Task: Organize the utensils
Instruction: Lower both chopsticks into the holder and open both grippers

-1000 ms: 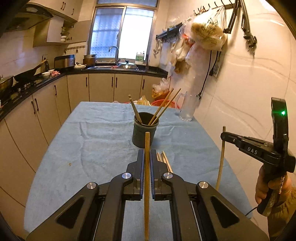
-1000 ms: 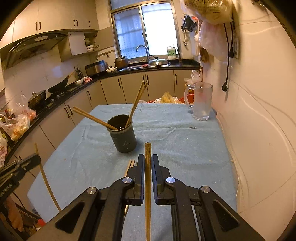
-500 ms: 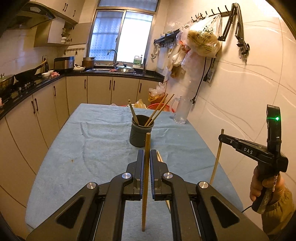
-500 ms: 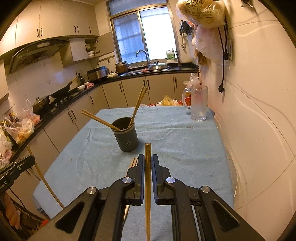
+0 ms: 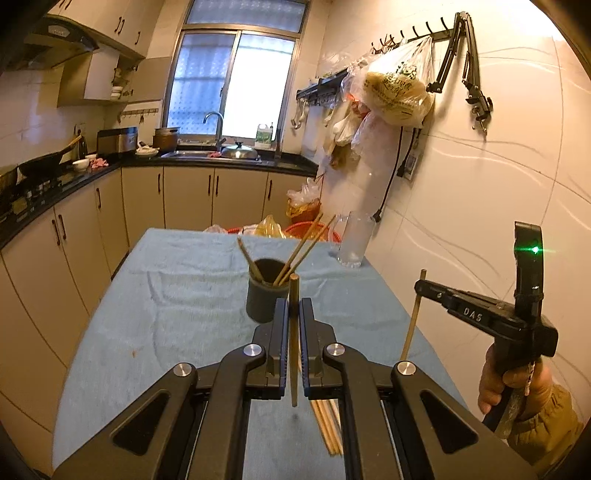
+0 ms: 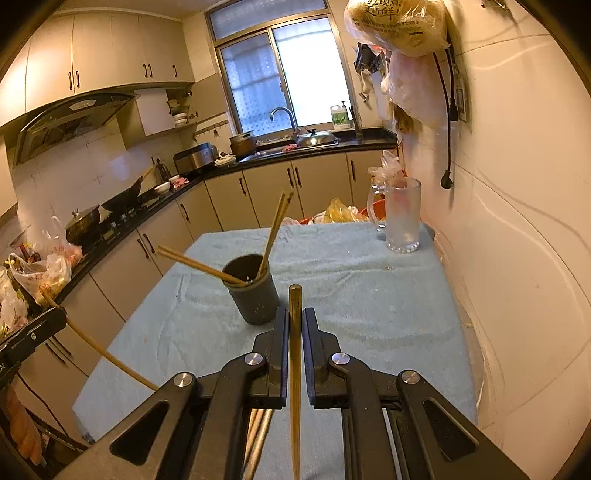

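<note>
Only the left wrist view shows the right gripper (image 5: 421,286) from outside, off to the right of its own fingers, with white letters "DAS" on its black body, a green light on its upright part, and the right hand (image 5: 517,384) around the handle; there the thin chopstick (image 5: 413,314) pinched at its tip hangs nearly upright beside the worktop's (image 5: 147,332) right edge. The right wrist view instead catches the left gripper (image 6: 44,325) at its far left, its chopstick (image 6: 96,350) bowed by the lens and slanting down to the right. In each wrist view the fingers are pressed in on a single chopstick whose long axis runs straight up between them: the left gripper's (image 5: 293,321) chopstick (image 5: 293,332) has its blunt top just ahead of the fingertips, and the right gripper's (image 6: 295,328) chopstick (image 6: 294,350) tapers downward. Just beyond the fingers stands the dark holder (image 5: 266,291), with chopsticks leaning out left and right. Below the fingers loose chopsticks (image 5: 327,424) lie on the blue cloth, pointing away. Right of the holder stands a glass mug (image 6: 402,218). The hanging bag (image 6: 399,22) bears printed characters, one reading "鮮".
</note>
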Available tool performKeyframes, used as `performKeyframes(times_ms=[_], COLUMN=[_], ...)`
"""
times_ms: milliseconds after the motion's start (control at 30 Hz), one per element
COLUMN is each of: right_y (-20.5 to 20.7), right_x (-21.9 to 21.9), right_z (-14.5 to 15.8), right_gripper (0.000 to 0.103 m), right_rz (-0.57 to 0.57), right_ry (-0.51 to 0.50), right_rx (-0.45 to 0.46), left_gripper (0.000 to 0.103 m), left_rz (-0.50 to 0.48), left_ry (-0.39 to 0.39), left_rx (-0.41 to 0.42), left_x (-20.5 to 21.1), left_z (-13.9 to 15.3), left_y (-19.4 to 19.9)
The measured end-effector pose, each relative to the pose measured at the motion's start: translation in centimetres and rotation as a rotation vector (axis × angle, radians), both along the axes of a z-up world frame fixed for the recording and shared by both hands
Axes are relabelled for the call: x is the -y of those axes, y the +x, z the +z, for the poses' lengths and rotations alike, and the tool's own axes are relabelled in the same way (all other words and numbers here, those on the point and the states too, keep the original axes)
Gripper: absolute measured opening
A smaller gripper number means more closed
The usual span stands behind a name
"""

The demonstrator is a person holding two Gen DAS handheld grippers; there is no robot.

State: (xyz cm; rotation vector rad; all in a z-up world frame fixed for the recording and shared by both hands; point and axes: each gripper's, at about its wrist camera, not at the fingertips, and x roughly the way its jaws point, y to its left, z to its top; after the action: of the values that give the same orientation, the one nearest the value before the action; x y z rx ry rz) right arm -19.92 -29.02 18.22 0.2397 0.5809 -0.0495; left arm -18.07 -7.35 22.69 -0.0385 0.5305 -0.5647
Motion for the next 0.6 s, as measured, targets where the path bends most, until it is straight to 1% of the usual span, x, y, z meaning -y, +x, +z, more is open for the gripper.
performKeyframes(times_ms=[233,400,600], right_y=[3.7,7.6,12.0], right_x=[0.0,-0.3,-1.0], right_z=[2.3,4.6,7.1], right_gripper=[0.007,0.008,0.008], right_rz=[0.014,0.022,-0.013], right_ry=[0.022,0.061,0.02], right_rx=[0.076,0.178,0.295], left_gripper=[0.005,0.005,0.005], left_rz=[-0.004,0.041,0.1], left_ry=[-0.014,-0.015,-0.047], left_rx=[0.081,0.145,0.185], left_x=[2.2,4.3,6.5], left_z=[3.7,6.4,8.8], left_y=[3.0,6.3,11.1])
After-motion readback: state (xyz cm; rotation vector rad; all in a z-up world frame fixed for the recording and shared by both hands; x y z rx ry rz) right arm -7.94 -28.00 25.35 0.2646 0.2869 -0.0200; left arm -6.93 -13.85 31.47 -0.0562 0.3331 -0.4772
